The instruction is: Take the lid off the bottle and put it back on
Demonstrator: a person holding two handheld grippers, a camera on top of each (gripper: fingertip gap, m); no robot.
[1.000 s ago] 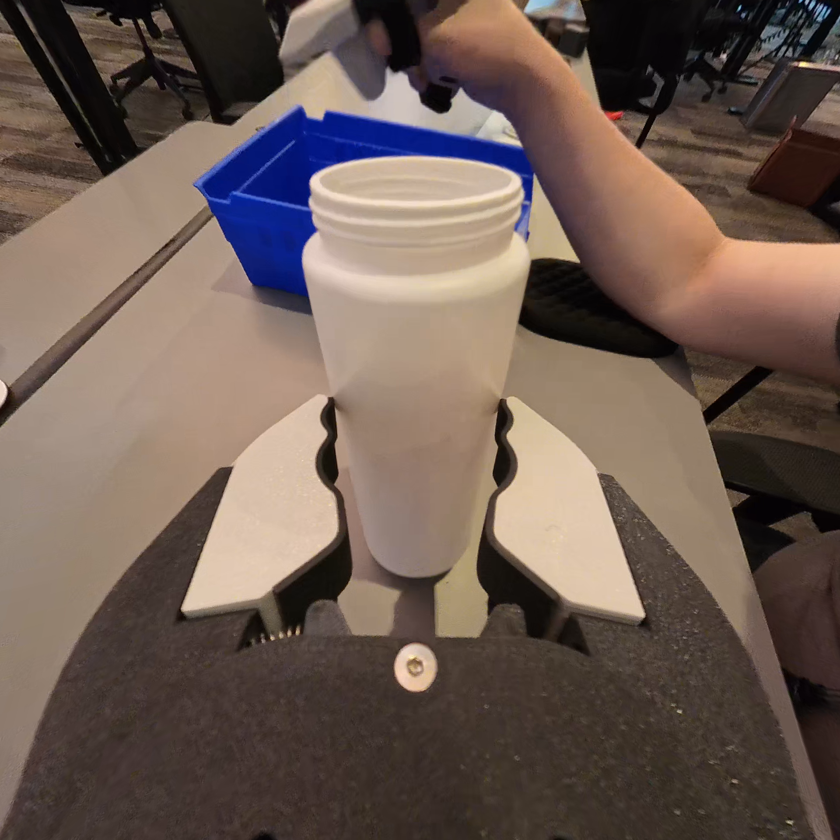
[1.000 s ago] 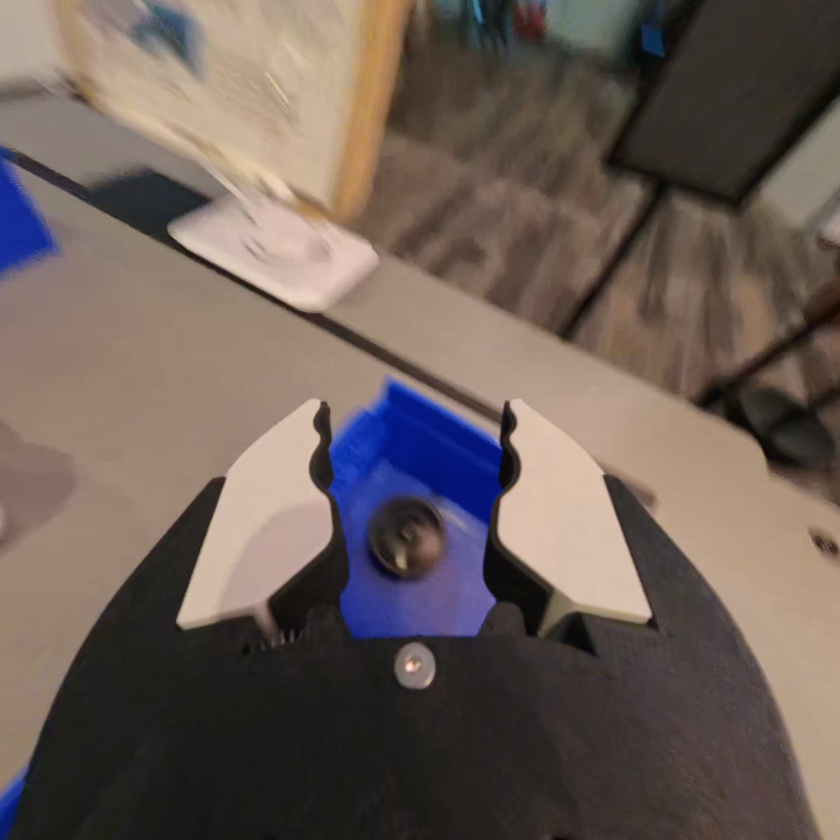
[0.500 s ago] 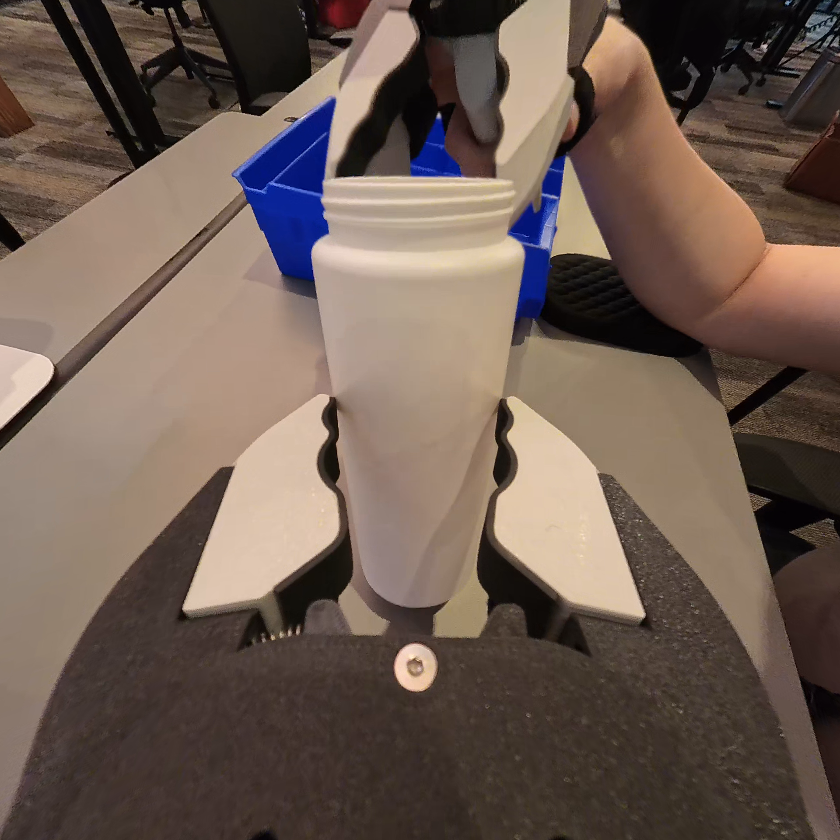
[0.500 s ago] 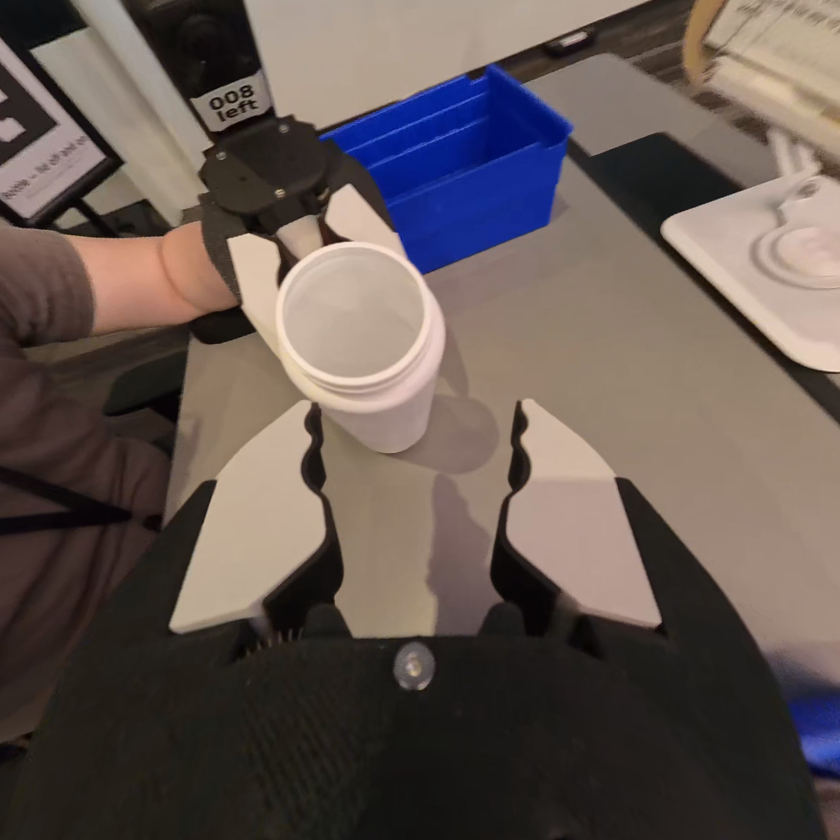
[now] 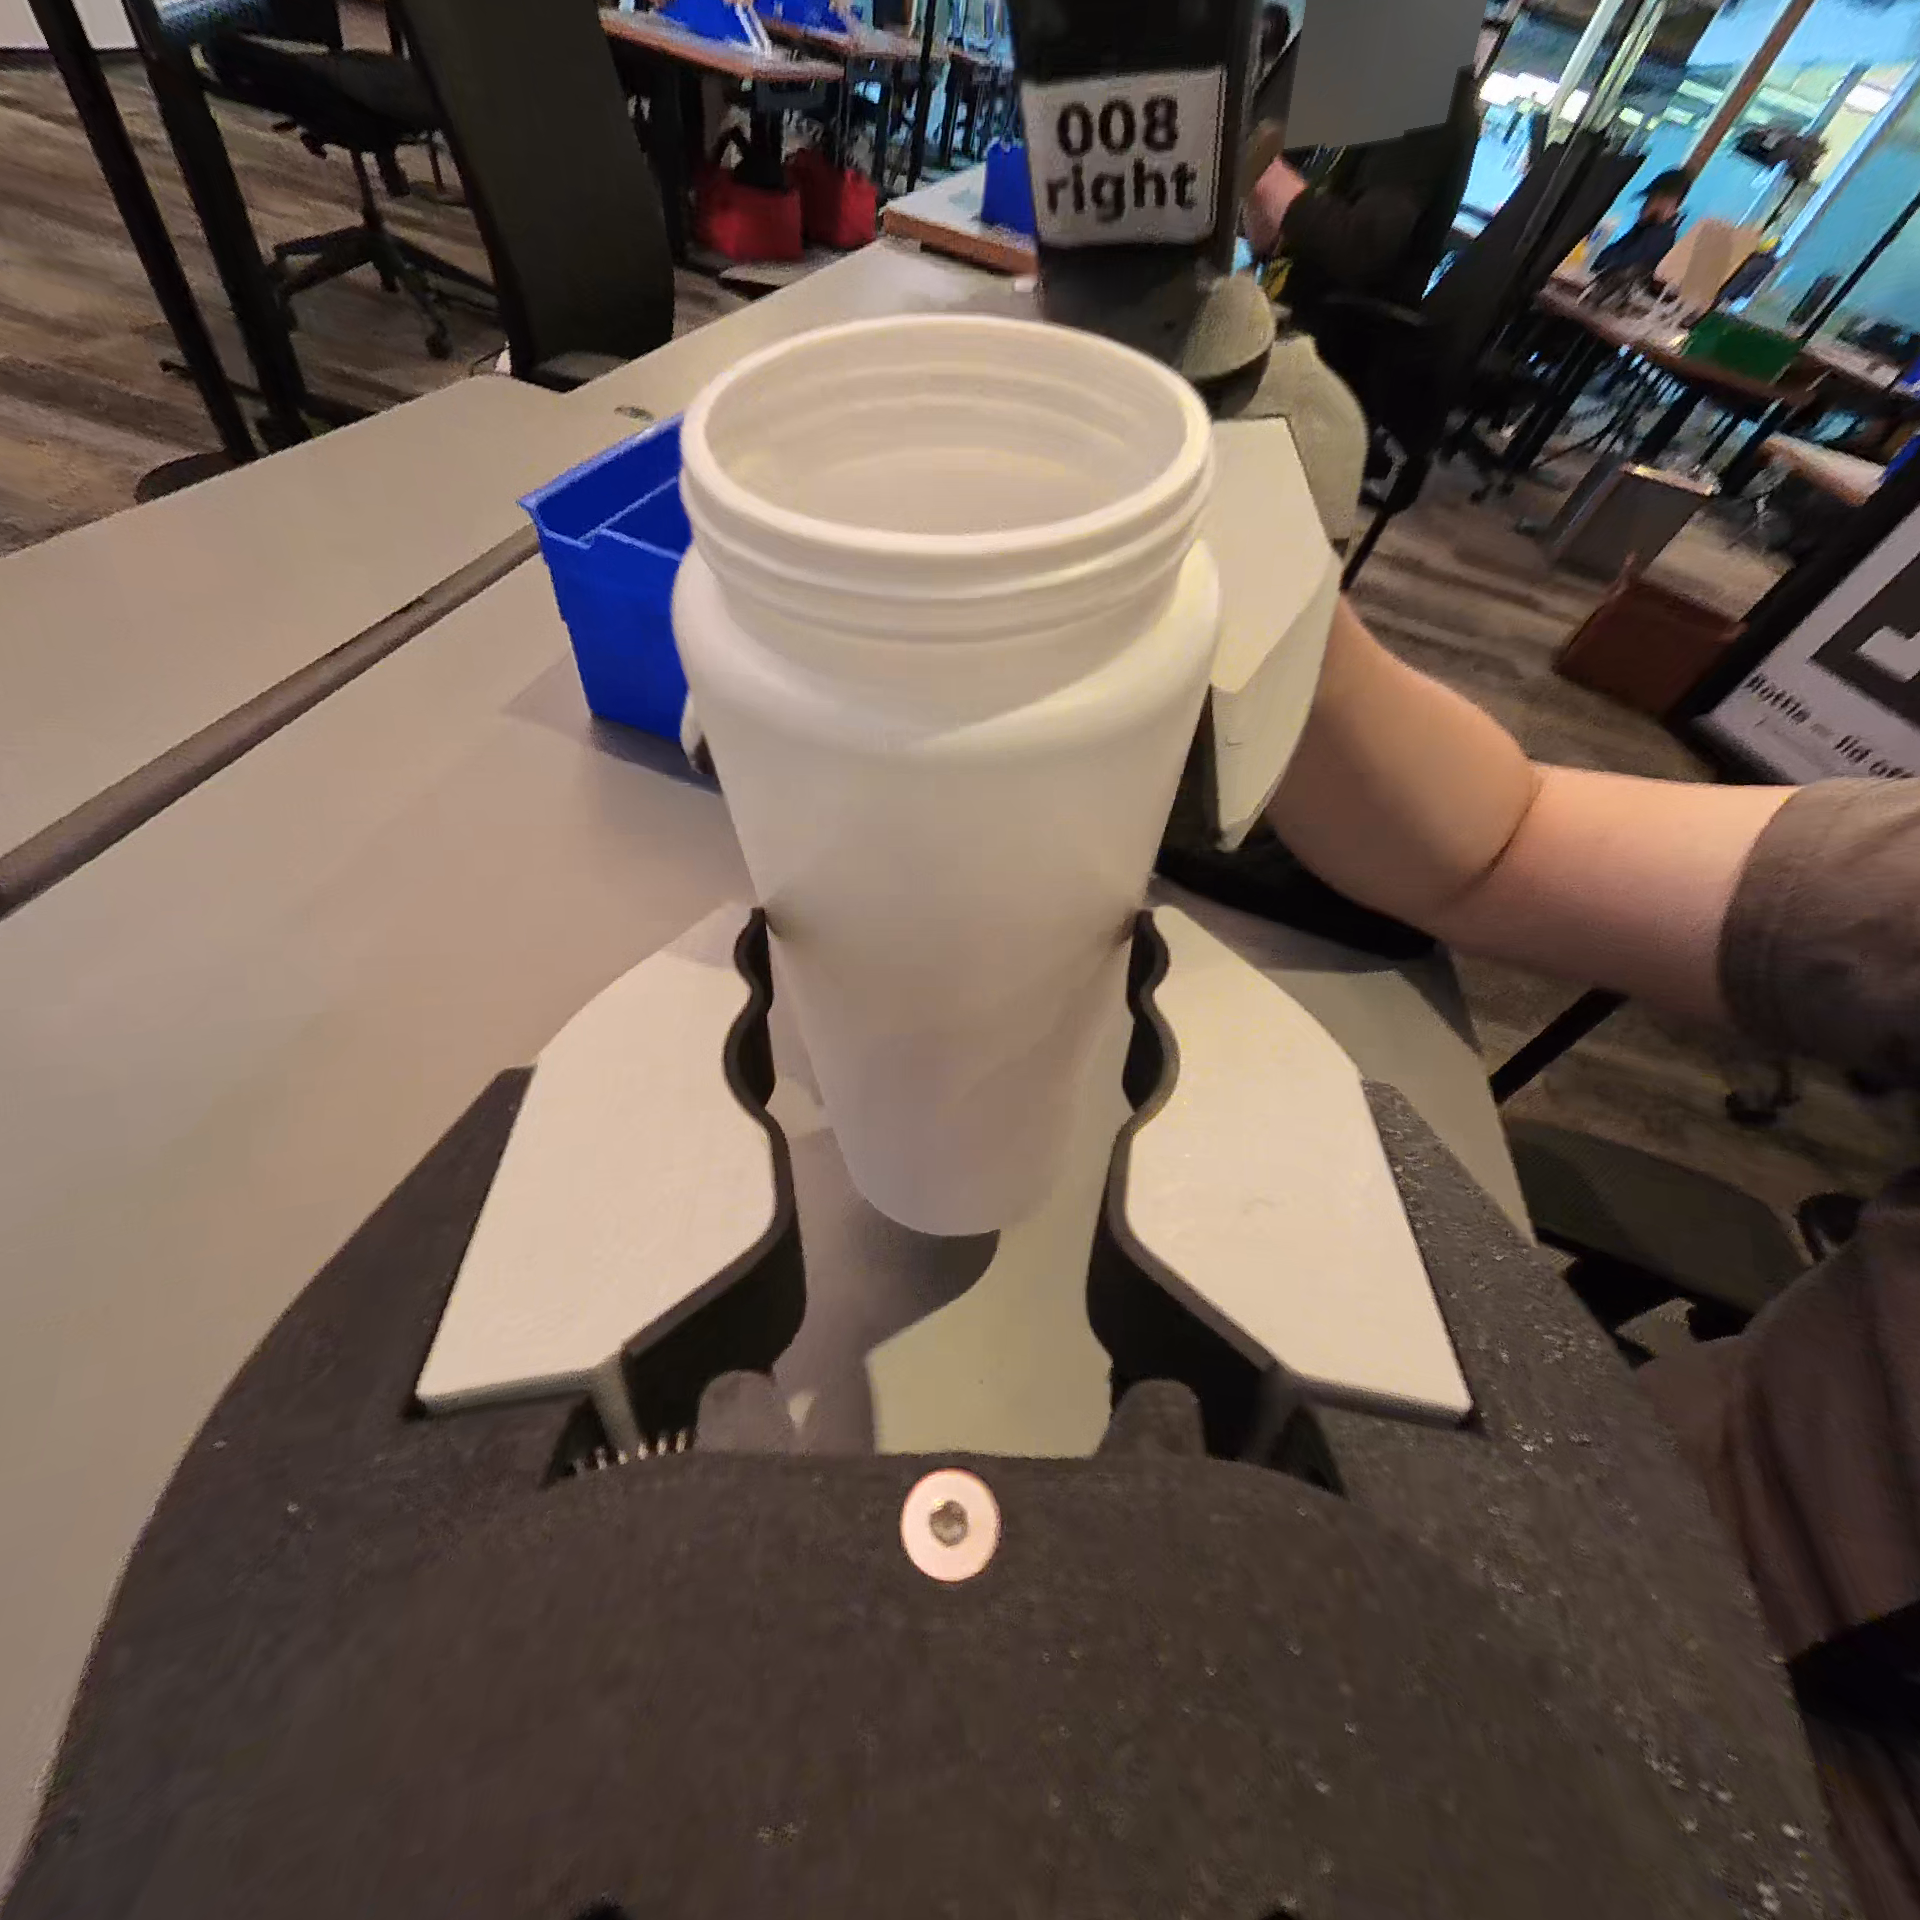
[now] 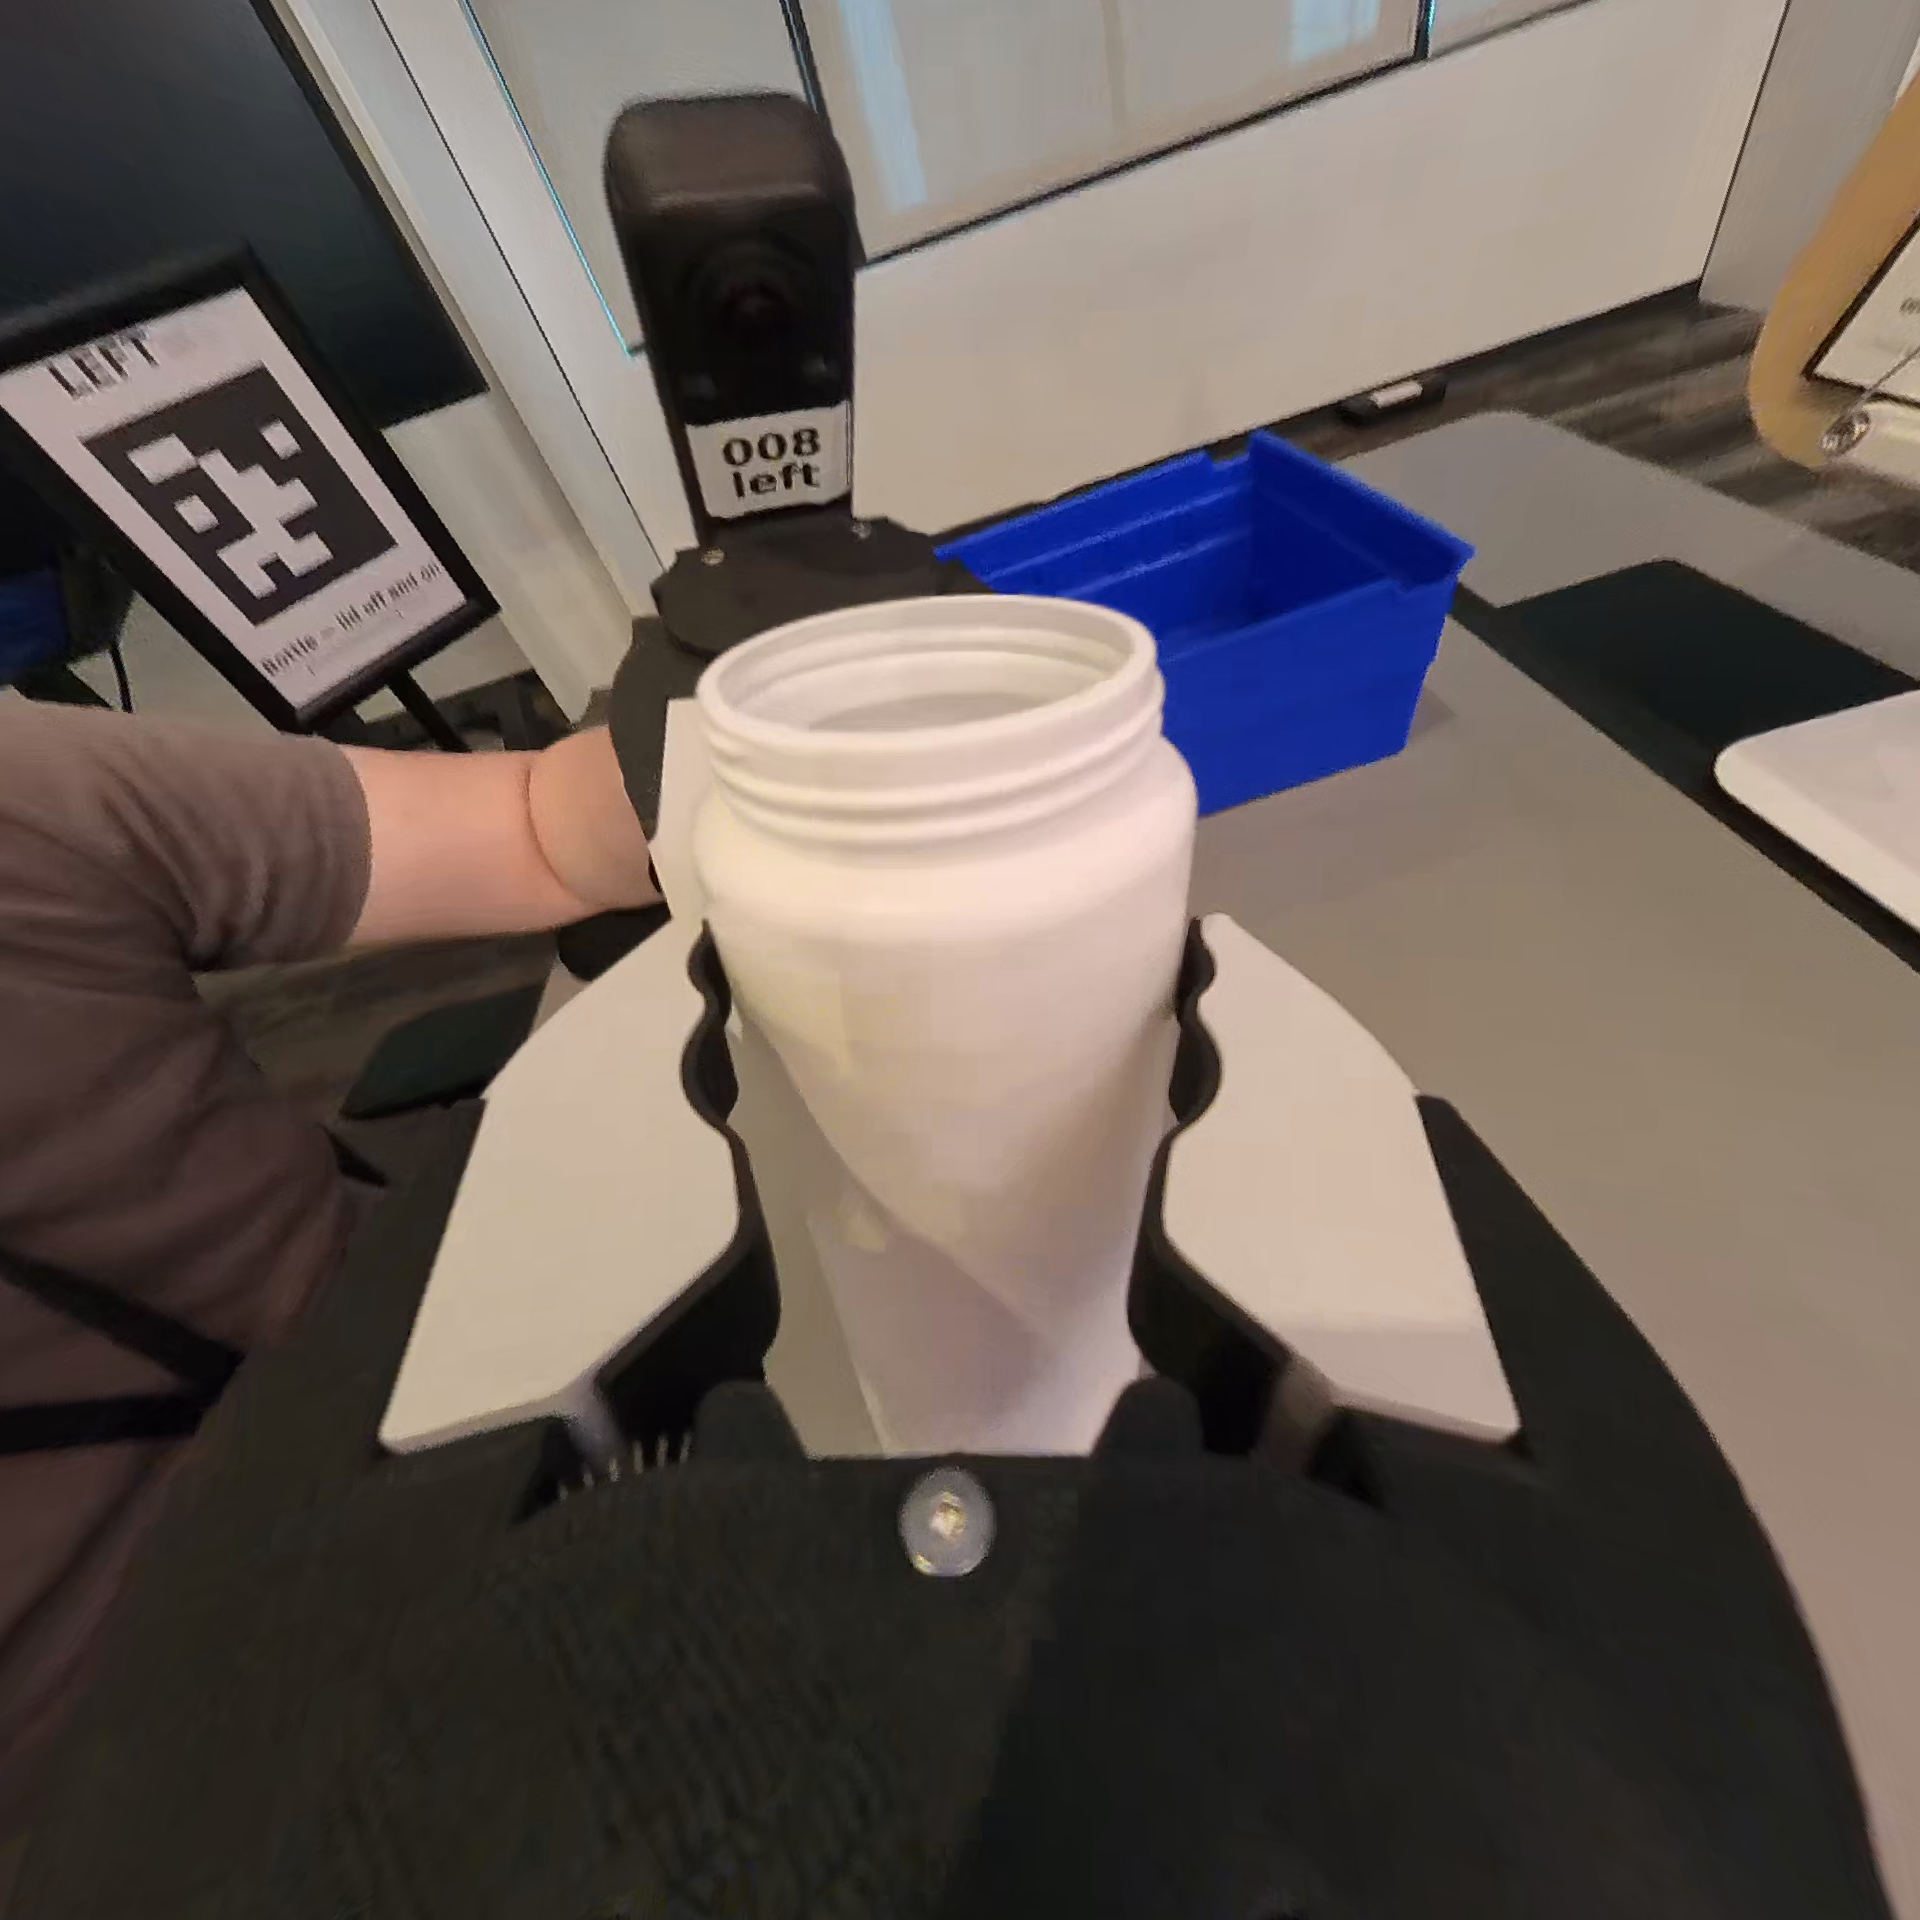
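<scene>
Open bottle now bracketed by both grippers; lid not in view.

We find the white bottle (image 5: 951, 831) upright on the grey table (image 5: 291, 935), left gripper (image 5: 948, 935) clamped on its body. The right gripper (image 6: 948, 951), overhead half a second ago, now straddles the bottle; whether it grips, we cannot tell. Blue bin (image 6: 1247, 644) at two o'clock. We judge a handover likely, recapping pending.
</scene>
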